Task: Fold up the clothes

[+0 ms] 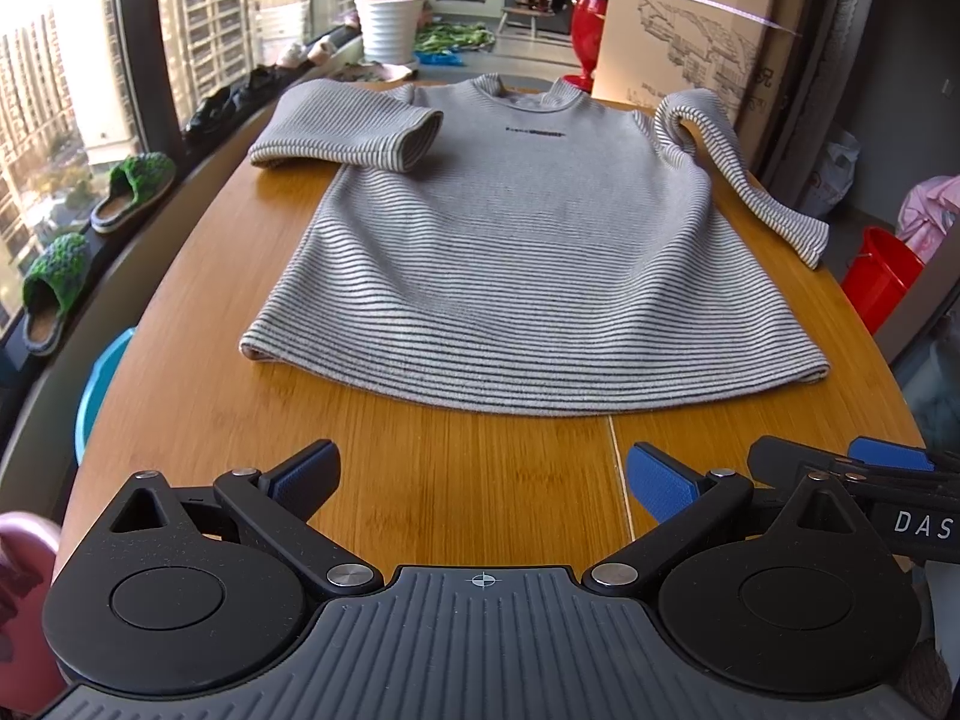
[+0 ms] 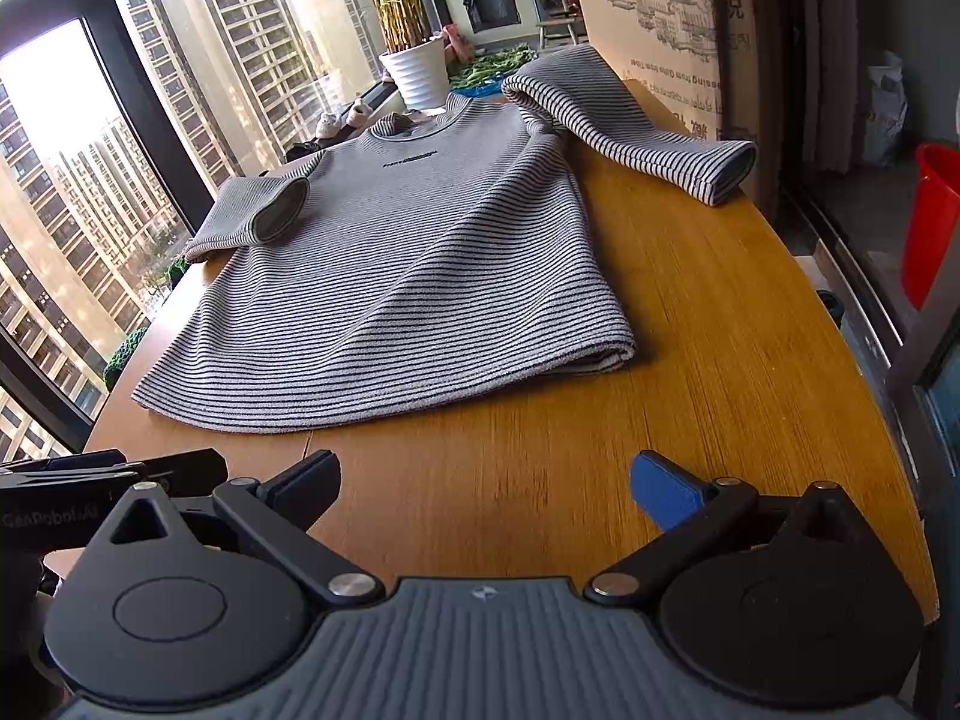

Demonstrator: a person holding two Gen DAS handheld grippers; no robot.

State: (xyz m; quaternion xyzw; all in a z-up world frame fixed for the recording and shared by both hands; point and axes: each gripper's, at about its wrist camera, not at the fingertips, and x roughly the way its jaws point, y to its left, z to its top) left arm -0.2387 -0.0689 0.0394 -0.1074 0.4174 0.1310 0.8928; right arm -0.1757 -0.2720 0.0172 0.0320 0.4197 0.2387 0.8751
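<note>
A grey striped long-sleeved sweater (image 1: 510, 240) lies front up on the wooden table (image 1: 198, 360), hem toward me, collar at the far end. Its left sleeve (image 1: 354, 126) is folded across the shoulder; its right sleeve (image 1: 738, 174) trails to the table's right edge. My left gripper (image 1: 483, 480) hovers open over bare wood just short of the hem. In the right wrist view the sweater (image 2: 408, 264) lies ahead and left, and my right gripper (image 2: 486, 483) is open above bare table near the hem's right corner. Nothing sits between either pair of fingers.
A large cardboard box (image 1: 690, 36) stands beyond the table's far right. A red bucket (image 1: 879, 276) sits on the floor to the right. A white plant pot (image 1: 390, 27), slippers (image 1: 132, 189) and shoes line the window sill at left. A blue stool (image 1: 99, 384) shows below the left edge.
</note>
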